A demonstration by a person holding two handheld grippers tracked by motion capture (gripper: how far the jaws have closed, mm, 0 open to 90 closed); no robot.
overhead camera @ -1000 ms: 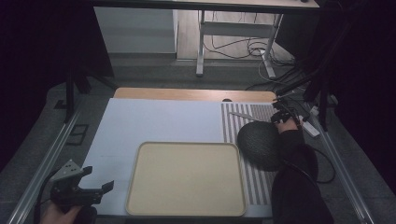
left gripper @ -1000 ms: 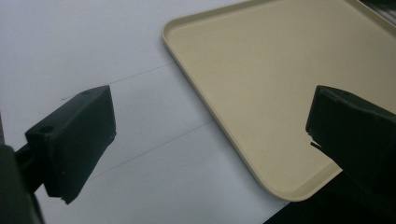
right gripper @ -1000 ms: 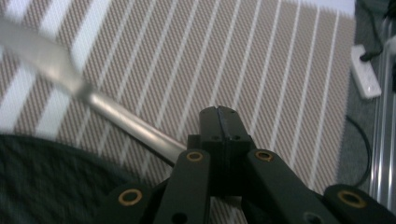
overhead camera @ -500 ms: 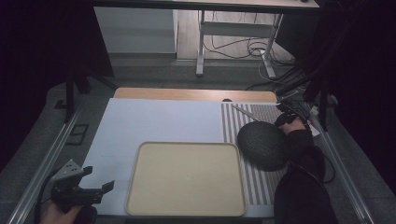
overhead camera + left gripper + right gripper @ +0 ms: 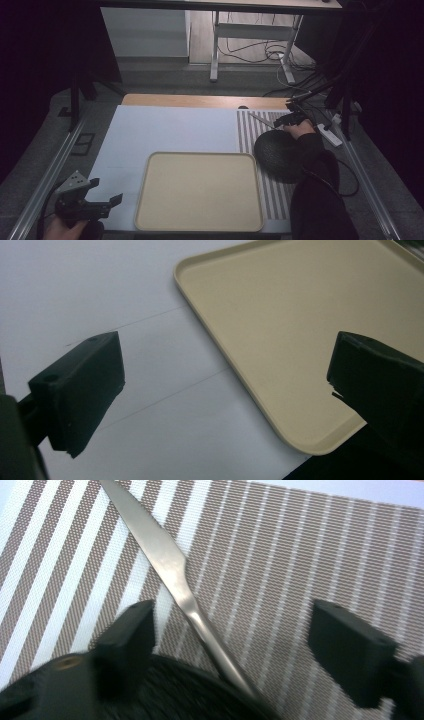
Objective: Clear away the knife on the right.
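Slim steel table knife (image 5: 170, 575) on striped placemat (image 5: 280, 565), handle against dark bowl (image 5: 277, 155); right tongs (image 5: 230, 645) wide open, straddling, holding nothing; closing may skid it. Left tongs (image 5: 225, 390) open, empty.

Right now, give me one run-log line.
right gripper: open over knife | left gripper: open, idle | knife: on striped mat | tray: bare

lab-style test bench | dim room | white table (image 5: 165, 130) on metal rails (image 5: 47, 172) | bare desk frame (image 5: 250, 45) behind | loose cables (image 5: 250, 50) on floor
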